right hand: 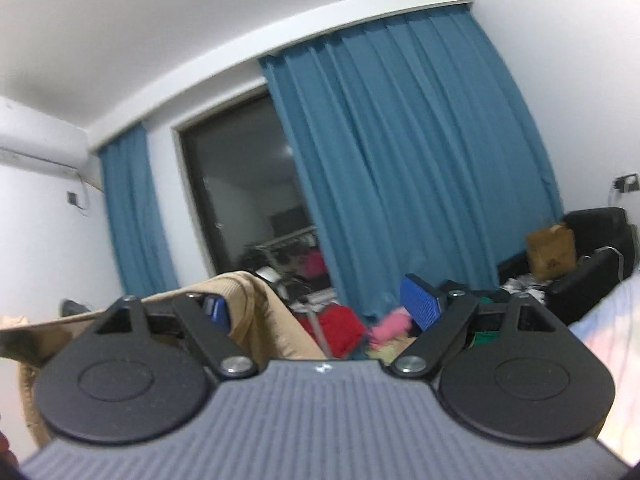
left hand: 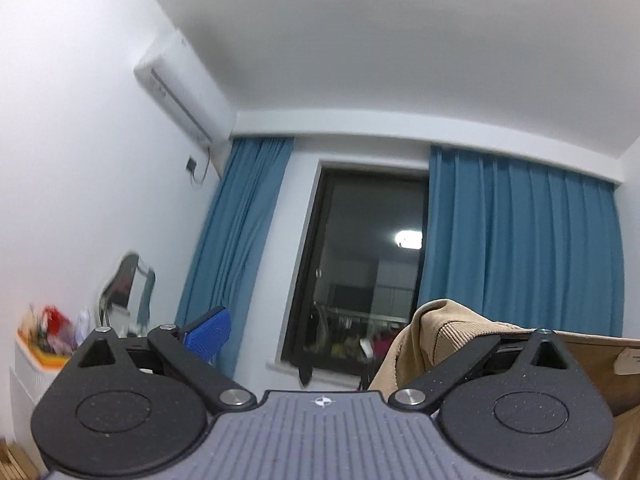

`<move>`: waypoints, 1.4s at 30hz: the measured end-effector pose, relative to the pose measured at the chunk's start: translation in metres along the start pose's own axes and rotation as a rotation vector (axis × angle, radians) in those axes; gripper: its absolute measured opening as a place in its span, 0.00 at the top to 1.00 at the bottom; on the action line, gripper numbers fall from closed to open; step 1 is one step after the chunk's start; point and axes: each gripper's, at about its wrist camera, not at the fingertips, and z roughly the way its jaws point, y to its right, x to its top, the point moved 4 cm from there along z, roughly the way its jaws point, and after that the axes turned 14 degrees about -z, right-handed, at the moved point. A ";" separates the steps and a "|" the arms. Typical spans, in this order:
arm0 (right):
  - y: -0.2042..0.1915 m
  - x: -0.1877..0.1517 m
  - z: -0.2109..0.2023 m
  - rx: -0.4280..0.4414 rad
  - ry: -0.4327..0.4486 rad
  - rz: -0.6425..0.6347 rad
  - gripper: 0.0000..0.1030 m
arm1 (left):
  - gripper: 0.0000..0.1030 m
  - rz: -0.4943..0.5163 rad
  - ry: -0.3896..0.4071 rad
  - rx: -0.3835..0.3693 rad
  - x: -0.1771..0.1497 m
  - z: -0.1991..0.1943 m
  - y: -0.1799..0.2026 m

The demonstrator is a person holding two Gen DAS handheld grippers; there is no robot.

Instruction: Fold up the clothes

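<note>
A tan ribbed garment (left hand: 436, 332) hangs over the right finger of my left gripper (left hand: 324, 332) and hides that fingertip. The left gripper's jaws stand wide apart, and its blue left pad (left hand: 208, 332) is bare. In the right wrist view the same garment (right hand: 256, 300) drapes over the left finger of my right gripper (right hand: 318, 306) and runs off to the left edge. Those jaws are also wide apart, and the blue right pad (right hand: 420, 304) is bare. No cloth is pinched between either pair of pads. Both grippers point about level at the window wall.
Blue curtains (left hand: 520, 240) flank a dark window (left hand: 360, 264). An air conditioner (left hand: 180, 88) hangs high on the left wall, above a shelf of small items (left hand: 48, 336). A red and pink clothes pile (right hand: 352, 328), a black sofa (right hand: 592, 256) with a paper bag, and a bed edge (right hand: 608, 320) lie ahead on the right.
</note>
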 end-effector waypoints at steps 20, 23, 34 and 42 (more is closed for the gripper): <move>-0.013 0.074 -0.034 0.053 0.010 -0.122 0.17 | 0.00 -0.012 -0.233 -0.049 0.032 0.037 0.017; -0.004 0.037 0.004 0.053 -0.074 -0.109 0.17 | 0.00 -0.011 -0.291 -0.027 -0.008 0.073 0.008; 0.022 -0.133 0.196 0.010 -0.334 -0.131 0.18 | 0.00 0.010 -0.485 0.091 -0.228 0.246 -0.047; 0.049 -0.318 0.350 0.008 -0.626 -0.184 0.18 | 0.07 0.097 -0.770 0.173 -0.465 0.367 -0.118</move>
